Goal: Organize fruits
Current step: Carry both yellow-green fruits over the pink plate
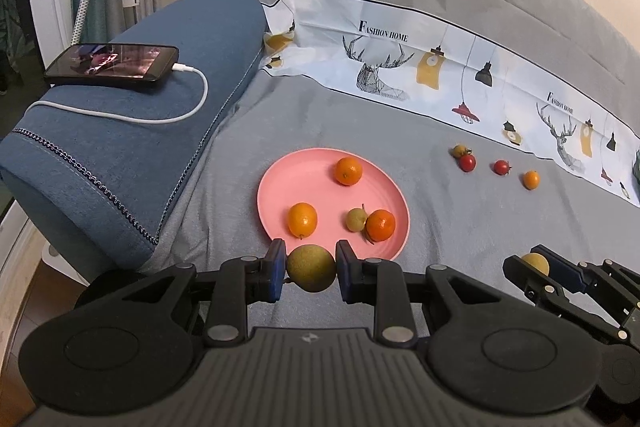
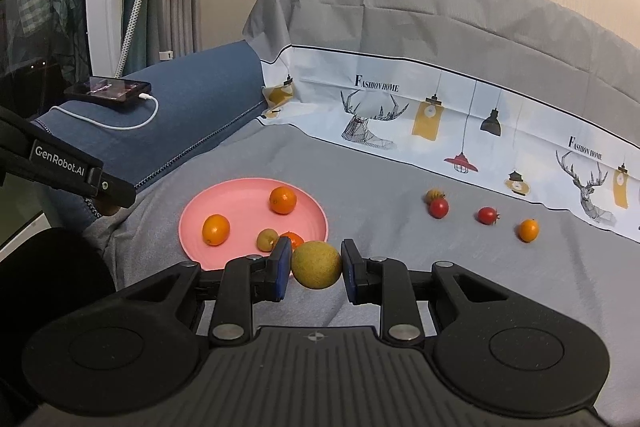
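A pink plate [image 1: 304,171] [image 2: 240,199] lies on the grey cover. It holds three oranges [image 1: 348,171] [image 2: 283,200] and a small greenish fruit [image 1: 356,219] [image 2: 267,239]. My left gripper [image 1: 311,269] is shut on a green-brown pear [image 1: 311,267] just before the plate's near rim. My right gripper [image 2: 316,265] is shut on a second green-brown pear [image 2: 316,264], right of the plate; it also shows in the left wrist view [image 1: 536,263]. Cherry tomatoes [image 1: 467,162] [image 2: 438,207] and a small orange fruit [image 1: 531,179] [image 2: 528,229] lie further right.
A blue sofa arm [image 1: 140,131] [image 2: 192,107] at the left carries a phone [image 1: 114,61] [image 2: 108,91] on a white charging cable. A printed white cloth [image 1: 440,67] [image 2: 440,123] runs along the sofa back. The left gripper's arm [image 2: 68,171] crosses the right view's left edge.
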Motion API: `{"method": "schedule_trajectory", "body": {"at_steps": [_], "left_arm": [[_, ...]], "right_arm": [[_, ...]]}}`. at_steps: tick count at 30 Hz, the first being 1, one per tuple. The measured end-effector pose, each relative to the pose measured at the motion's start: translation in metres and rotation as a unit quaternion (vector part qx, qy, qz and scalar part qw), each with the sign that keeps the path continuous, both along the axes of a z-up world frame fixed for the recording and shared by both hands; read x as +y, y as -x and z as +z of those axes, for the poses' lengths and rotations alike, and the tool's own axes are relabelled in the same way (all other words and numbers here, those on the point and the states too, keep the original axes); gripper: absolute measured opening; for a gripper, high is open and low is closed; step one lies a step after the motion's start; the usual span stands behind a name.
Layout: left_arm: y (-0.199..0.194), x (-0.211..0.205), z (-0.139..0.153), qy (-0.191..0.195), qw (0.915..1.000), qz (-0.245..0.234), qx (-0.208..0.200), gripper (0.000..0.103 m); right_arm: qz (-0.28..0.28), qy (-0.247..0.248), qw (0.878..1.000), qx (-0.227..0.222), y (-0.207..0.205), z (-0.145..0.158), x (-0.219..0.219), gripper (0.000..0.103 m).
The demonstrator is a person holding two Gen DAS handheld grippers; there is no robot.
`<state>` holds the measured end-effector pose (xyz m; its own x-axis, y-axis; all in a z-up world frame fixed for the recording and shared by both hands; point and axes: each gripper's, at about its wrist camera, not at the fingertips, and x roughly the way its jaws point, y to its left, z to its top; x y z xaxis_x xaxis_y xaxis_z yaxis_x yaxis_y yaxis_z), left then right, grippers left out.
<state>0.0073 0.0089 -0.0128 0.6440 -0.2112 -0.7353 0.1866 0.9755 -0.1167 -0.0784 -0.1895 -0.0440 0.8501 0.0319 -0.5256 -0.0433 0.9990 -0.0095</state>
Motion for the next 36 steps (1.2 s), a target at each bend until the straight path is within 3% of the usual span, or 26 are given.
{"method": "schedule_trajectory", "body": {"at_steps": [36], "left_arm": [[-0.026,0.002,-0.022,-0.001,0.9996,0.010,0.025,0.029]], "right_arm": [[-0.001,-0.008,0.999,0.042,-0.026,-0.022,-0.002,0.028]]}}
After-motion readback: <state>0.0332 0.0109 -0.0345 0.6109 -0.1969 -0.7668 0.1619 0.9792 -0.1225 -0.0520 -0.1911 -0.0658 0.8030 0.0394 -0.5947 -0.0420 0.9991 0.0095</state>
